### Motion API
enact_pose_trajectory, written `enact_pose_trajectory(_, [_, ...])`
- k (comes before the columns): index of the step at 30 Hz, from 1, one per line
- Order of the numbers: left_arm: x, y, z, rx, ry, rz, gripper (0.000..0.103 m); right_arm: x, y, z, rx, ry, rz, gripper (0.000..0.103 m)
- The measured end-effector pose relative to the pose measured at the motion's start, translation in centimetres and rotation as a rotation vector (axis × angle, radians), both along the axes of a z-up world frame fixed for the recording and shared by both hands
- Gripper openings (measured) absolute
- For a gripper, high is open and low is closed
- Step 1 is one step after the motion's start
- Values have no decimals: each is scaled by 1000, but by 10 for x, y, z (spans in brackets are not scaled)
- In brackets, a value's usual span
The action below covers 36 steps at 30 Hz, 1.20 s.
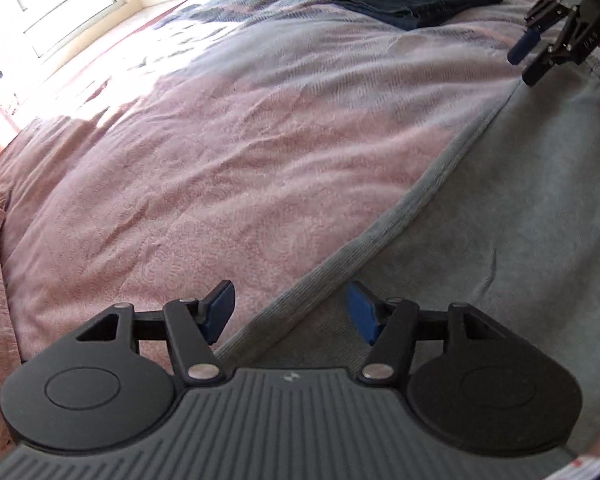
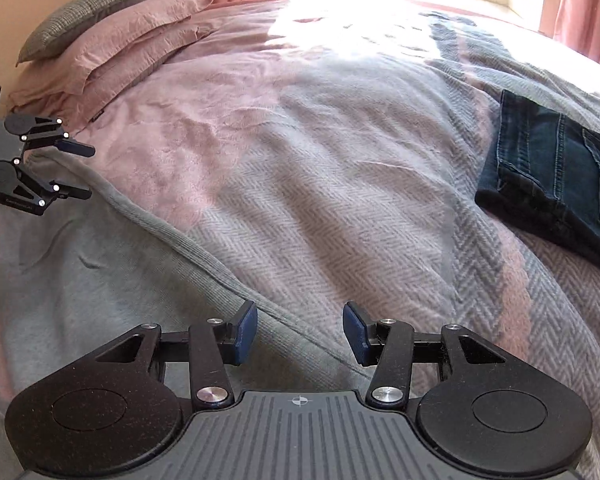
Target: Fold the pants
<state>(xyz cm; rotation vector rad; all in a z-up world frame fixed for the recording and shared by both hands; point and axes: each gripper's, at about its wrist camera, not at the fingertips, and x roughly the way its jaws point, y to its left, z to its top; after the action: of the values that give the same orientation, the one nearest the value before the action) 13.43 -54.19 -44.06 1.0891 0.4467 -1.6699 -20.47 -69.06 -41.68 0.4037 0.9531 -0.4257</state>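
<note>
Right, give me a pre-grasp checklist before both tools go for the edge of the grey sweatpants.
1. Left tool open with nothing between its pads: ok.
2. Right tool open and empty: ok.
3. Ribbed edge of the grey sweatpants lies between each tool's pads in its own view: ok.
4. Pads touching the fabric: cannot tell.
5. Sweatpants lying flat: ok apart from slight creases; the near side is out of frame.
6. Folded jeans lie apart from the sweatpants on the herringbone blanket: ok.
</note>
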Motion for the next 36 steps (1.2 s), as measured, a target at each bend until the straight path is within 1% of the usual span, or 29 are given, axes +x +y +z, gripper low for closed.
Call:
enact_pose_trajectory(3, [10, -2, -11, 42, -5, -58, 60, 5, -5, -12, 28, 39, 26, 45])
enact_pose_trajectory(5, [17, -5, -16, 66, 20, -50, 60, 5, -7, -19, 72, 50, 31, 45])
enact_pose_trajectory(6, [16, -5, -18, 72, 23, -47, 58, 5, -6, -21, 82, 49, 31, 45])
enact_pose_trajectory(7, [14, -4, -20, 70, 13, -55, 50, 4, -3, -22, 74, 48, 40, 39])
enact_pose_trajectory(8, [9, -1, -21, 65, -2, -77, 42, 3, 0, -20, 61, 40, 56, 29])
enact_pose_trajectory(9, [3, 3, -21, 60, -17, -97, 24, 3, 4, -18, 42, 36, 60, 15])
enact_pose_trajectory(10, [-4, 8, -19, 46, -52, -105, 10, 2, 11, -13, 8, 36, 59, 10])
enact_pose_trajectory(12, [-13, 22, -14, 3, -112, -99, 5, -2, 30, 2, -83, 21, 73, 8])
enact_pose_trajectory(13, [-16, 32, -7, -20, -124, -78, 5, -6, 44, 12, -147, 12, 85, 7])
enact_pose_trajectory(15, [-24, 57, 14, -80, -118, -10, 5, -17, 77, 36, -272, -14, 103, 7])
enact_pose_trajectory(18, [-43, 118, 57, -174, -78, 121, 6, -44, 140, 71, -450, -56, 133, 7])
enact_pose_trajectory(19, [-52, 143, 71, -202, -71, 171, 6, -54, 164, 82, -494, -67, 149, 7])
enact_pose_trajectory(21, [-73, 193, 92, -223, -54, 259, 6, -74, 213, 99, -575, -77, 181, 7])
enact_pose_trajectory(23, [-99, 247, 105, -225, -42, 349, 6, -94, 268, 111, -621, -64, 225, 7])
enact_pose_trajectory(24, [-110, 271, 109, -216, -29, 391, 6, -106, 290, 115, -624, -64, 237, 7])
enact_pose_trajectory(25, [-123, 299, 112, -199, -7, 446, 6, -119, 313, 117, -601, -64, 247, 7])
enact_pose_trajectory(27, [-149, 346, 110, -165, 35, 526, 6, -144, 349, 114, -539, -42, 255, 7])
enact_pose_trajectory(29, [-172, 382, 97, -84, 84, 607, 9, -164, 379, 97, -463, 24, 254, 8])
enact_pose_trajectory(30, [-184, 397, 85, -46, 73, 647, 12, -172, 389, 83, -407, 88, 254, 9])
enact_pose_trajectory(31, [-193, 411, 72, -2, 73, 679, 14, -178, 396, 67, -340, 168, 235, 9])
enact_pose_trajectory(32, [-199, 422, 60, 47, 80, 712, 15, -187, 400, 56, -293, 208, 209, 9])
enact_pose_trajectory(33, [-203, 430, 52, 87, 98, 742, 16, -196, 401, 49, -249, 225, 179, 9])
enact_pose_trajectory(34, [-205, 441, 48, 111, 135, 782, 17, -206, 399, 47, -210, 225, 125, 9])
enact_pose_trajectory(35, [-204, 450, 49, 106, 166, 828, 17, -214, 394, 50, -180, 204, 62, 9])
enact_pose_trajectory(36, [-201, 456, 54, 87, 203, 875, 21, -224, 385, 56, -139, 161, -22, 10])
